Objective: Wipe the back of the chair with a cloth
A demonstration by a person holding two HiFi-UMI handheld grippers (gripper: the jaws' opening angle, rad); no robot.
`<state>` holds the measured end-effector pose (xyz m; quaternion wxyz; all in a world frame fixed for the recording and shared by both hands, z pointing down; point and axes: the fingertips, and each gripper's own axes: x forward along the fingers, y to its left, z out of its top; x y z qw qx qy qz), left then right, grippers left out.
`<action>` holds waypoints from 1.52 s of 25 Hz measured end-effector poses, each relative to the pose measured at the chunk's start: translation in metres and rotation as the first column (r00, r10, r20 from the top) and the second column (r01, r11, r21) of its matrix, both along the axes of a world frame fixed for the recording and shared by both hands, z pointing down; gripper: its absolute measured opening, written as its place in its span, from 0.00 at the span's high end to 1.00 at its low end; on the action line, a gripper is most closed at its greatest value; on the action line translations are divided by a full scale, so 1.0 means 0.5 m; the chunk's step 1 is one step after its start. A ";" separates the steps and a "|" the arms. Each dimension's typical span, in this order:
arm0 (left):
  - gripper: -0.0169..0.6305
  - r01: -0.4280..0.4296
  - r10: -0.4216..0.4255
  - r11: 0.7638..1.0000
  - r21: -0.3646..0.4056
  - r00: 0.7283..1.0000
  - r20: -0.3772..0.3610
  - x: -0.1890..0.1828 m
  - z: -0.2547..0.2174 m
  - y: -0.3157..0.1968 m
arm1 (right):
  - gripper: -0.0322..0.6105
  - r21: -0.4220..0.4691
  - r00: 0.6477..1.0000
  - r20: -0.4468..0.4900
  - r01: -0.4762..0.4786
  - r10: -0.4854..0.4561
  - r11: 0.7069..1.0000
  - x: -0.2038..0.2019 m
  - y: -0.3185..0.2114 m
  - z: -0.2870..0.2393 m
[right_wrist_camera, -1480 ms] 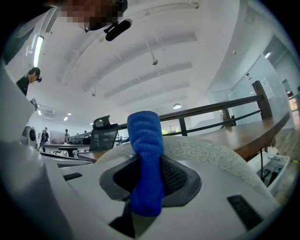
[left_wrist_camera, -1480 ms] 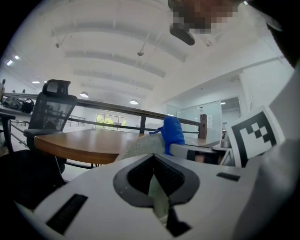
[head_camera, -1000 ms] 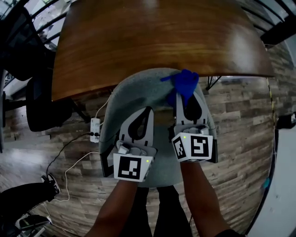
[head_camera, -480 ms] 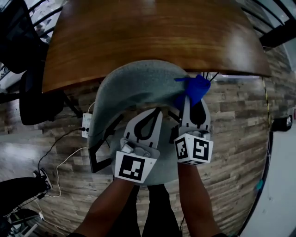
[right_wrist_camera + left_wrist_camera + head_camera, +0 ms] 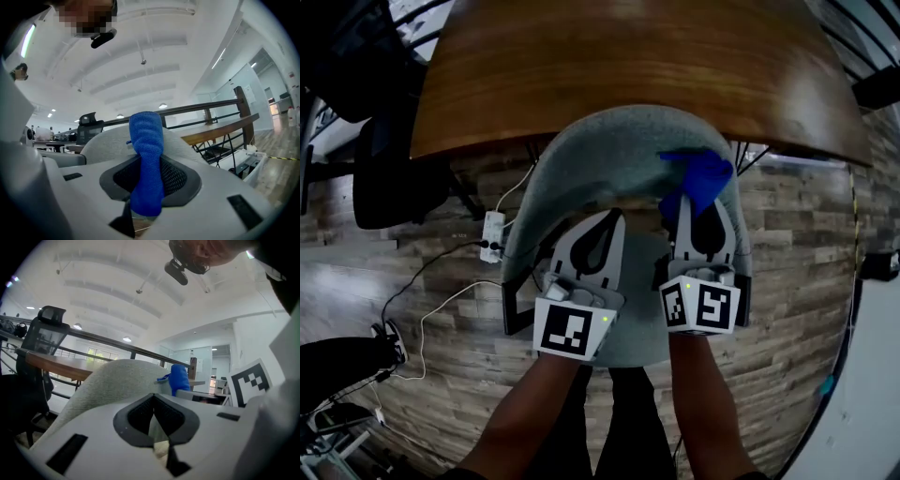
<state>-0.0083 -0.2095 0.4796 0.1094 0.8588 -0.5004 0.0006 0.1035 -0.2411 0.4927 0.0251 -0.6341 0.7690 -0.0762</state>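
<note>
A grey upholstered chair (image 5: 600, 159) stands tucked at a wooden table, its curved back (image 5: 117, 376) toward me. My right gripper (image 5: 698, 202) is shut on a blue cloth (image 5: 698, 178), which rests against the right part of the chair back's top edge. In the right gripper view the blue cloth (image 5: 146, 159) sticks up between the jaws in front of the chair back (image 5: 108, 138). My left gripper (image 5: 600, 230) is shut with nothing in it, held close to the inner face of the back, left of the cloth (image 5: 179, 378).
The wooden table (image 5: 619, 66) lies just beyond the chair. A white power strip (image 5: 492, 248) with cables lies on the wood-plank floor at the left. A dark office chair (image 5: 384, 178) stands at the far left. A railing (image 5: 201, 110) runs behind.
The cloth and right gripper slid from the top middle of the chair back toward its right side. The left gripper stayed near the back's inner face.
</note>
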 end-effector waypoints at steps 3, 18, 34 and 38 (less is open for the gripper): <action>0.96 0.059 -0.059 0.998 -0.005 0.998 0.001 -0.054 0.001 0.008 | 0.78 0.002 0.996 -0.020 0.084 -0.084 0.996 -0.083 0.002 0.003; 0.96 0.377 -0.373 0.922 -0.085 0.926 0.063 -0.282 0.077 0.049 | 0.78 -0.017 0.891 -0.064 0.449 -0.450 0.893 -0.390 0.046 0.047; 0.96 0.355 -0.347 0.931 -0.080 0.932 0.104 -0.251 0.090 0.032 | 0.78 -0.041 0.928 -0.038 0.370 -0.372 0.928 -0.340 -0.002 0.073; 0.96 0.306 -0.298 0.949 -0.074 0.949 0.104 -0.206 0.088 0.013 | 0.78 -0.047 0.950 -0.044 0.306 -0.308 0.951 -0.288 -0.026 0.079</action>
